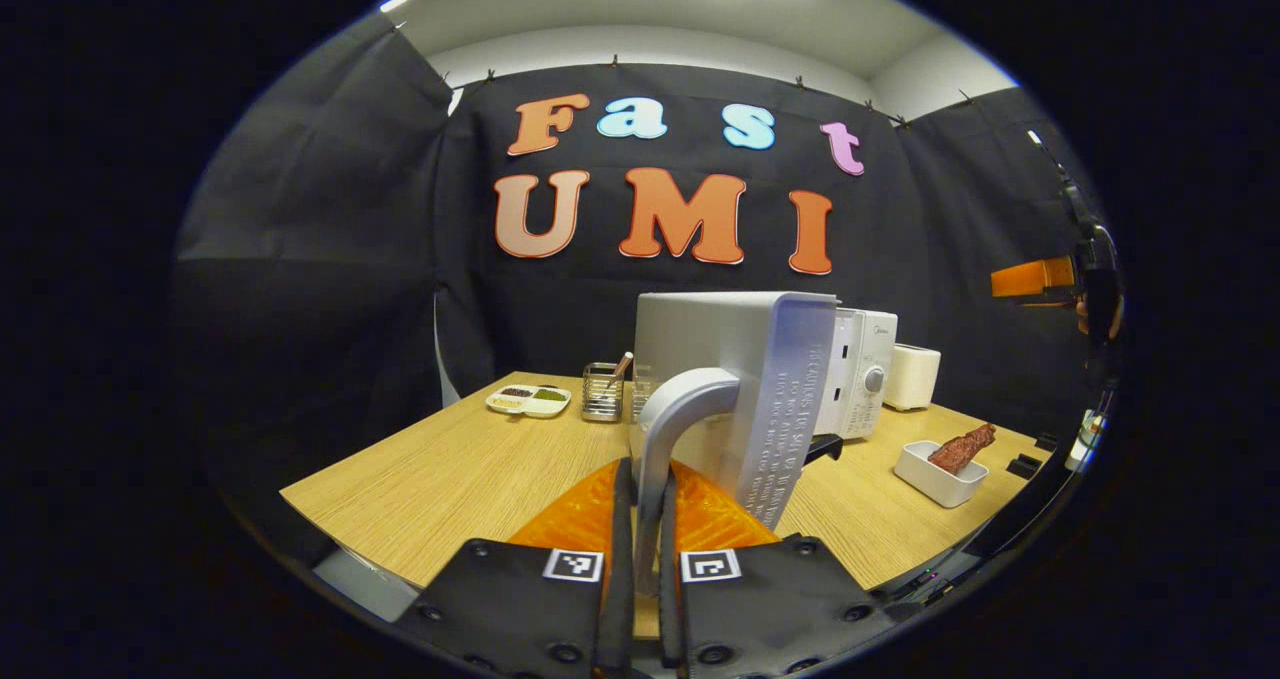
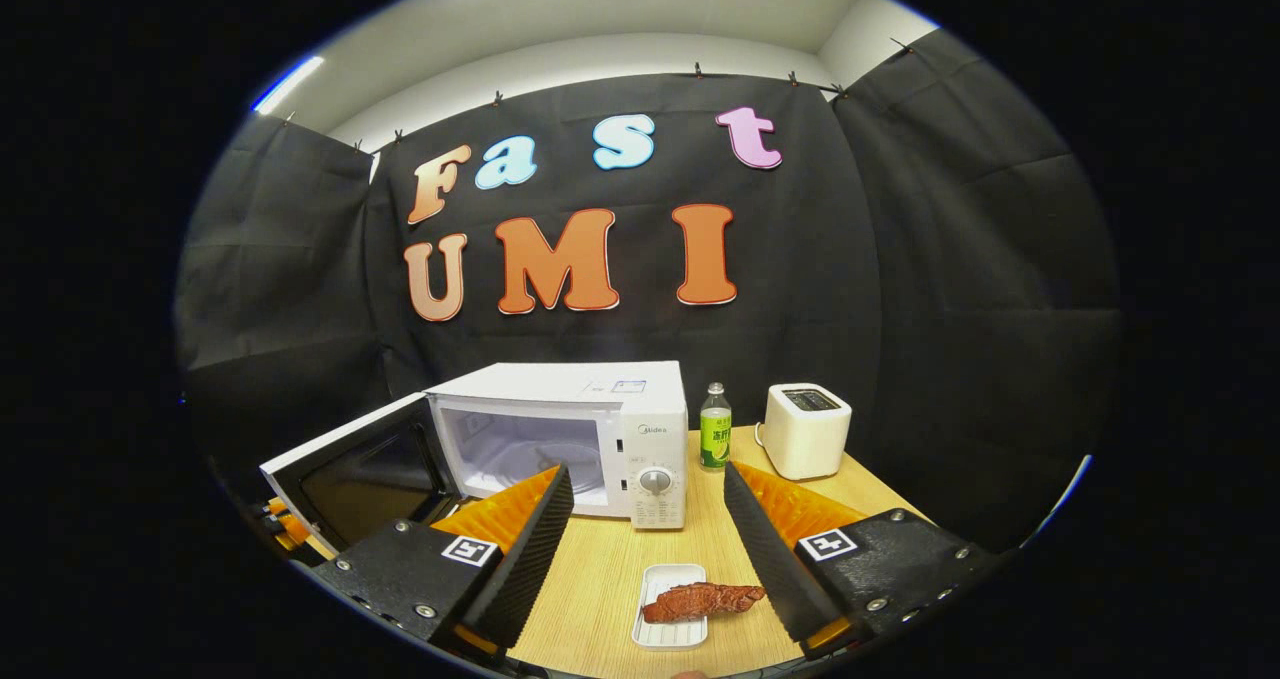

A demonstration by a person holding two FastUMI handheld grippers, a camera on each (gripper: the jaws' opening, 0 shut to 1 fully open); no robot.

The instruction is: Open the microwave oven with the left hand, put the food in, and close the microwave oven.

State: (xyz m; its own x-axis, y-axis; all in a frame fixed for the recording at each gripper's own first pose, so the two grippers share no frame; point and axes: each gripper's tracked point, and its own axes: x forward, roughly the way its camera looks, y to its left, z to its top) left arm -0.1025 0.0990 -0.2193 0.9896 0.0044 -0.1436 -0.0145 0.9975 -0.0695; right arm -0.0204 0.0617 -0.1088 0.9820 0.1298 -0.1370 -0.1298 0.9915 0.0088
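Grey plastic, the door handle (image 1: 668, 429) sits pinched between the fingers of your left gripper (image 1: 640, 549), which is why the door (image 2: 350, 469) stands swung wide on the left side of the microwave (image 2: 570, 439) with its cavity exposed. Further right on the wooden table (image 2: 610, 579), the piece of meat (image 2: 700, 599) lies across its white tray (image 2: 672, 591), well in front of the oven and not yet inside. Your right gripper (image 2: 648, 549) hangs over it with fingers spread wide, likely ready to pick it up.

Black, screw-studded finger mounts on left gripper (image 1: 645, 519) and right gripper (image 2: 648, 529), each bearing a square black-and-white marker tag (image 1: 573, 565).
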